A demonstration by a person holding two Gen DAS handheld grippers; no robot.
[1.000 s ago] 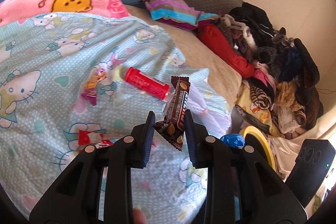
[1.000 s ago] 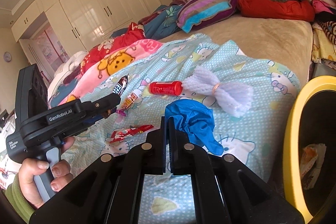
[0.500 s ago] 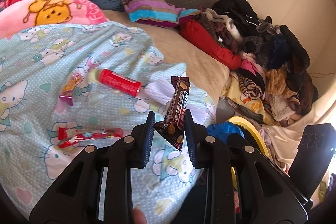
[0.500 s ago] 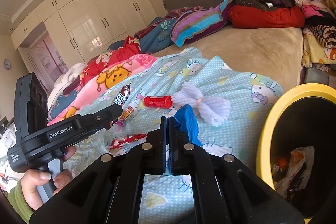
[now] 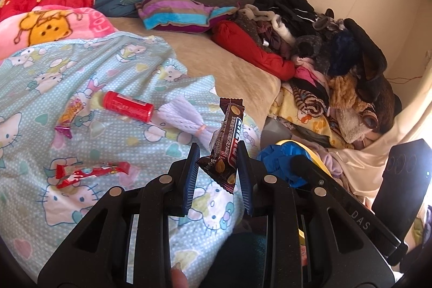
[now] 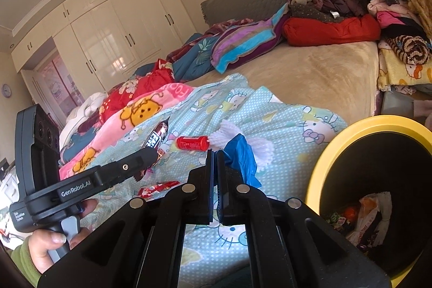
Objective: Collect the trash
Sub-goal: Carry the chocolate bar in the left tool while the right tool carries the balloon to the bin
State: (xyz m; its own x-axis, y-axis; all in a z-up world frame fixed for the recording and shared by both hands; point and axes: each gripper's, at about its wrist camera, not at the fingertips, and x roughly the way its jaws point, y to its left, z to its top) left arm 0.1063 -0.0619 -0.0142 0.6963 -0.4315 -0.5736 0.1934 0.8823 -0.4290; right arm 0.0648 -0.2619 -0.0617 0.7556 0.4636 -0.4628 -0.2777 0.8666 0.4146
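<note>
**Inspector:** Start nearest. Left gripper [image 5: 218,153]?

**Assistant:** Its fingers are clamped on a brown snack wrapper [image 5: 226,146], held upright between the pads. The wrapper's lettering is white on red and blue, too skewed to read. The casing of that gripper reads "GenRobot.AI" in the right wrist view, with a small label, "Data Acquisition System". A hand [image 6: 51,247] in a green sleeve grips its handle.

**Inspector:** Right gripper [image 6: 215,154]?

**Assistant:** Fingers pressed together on a blue crumpled piece [image 6: 241,158], which hangs from the tips. "DAS" is embossed on its arm in the left wrist view.

**Inspector:** The bin?

**Assistant:** Yellow-rimmed bin [image 6: 321,166], dark inside, just to the right of the right gripper, beside the bed. A plastic bag and wrappers lie in the bottom; print illegible.

**Inspector:** Still on the bed?

**Assistant:** On the cat-print blanket [image 5: 54,77]: a red wrapper [image 5: 91,172] nearest, then a pink-and-yellow wrapper [image 5: 68,116], a red tube [image 5: 128,109] with unreadable white print, and a white foam net [image 5: 186,122] touching the tube's end.

**Inspector:** Farther?

**Assistant:** A pink bear blanket [image 5: 48,29] lettered "FO…", a striped cushion [image 5: 175,12], a heap of clothes [image 5: 332,50], white wardrobes [image 6: 108,34].
</note>
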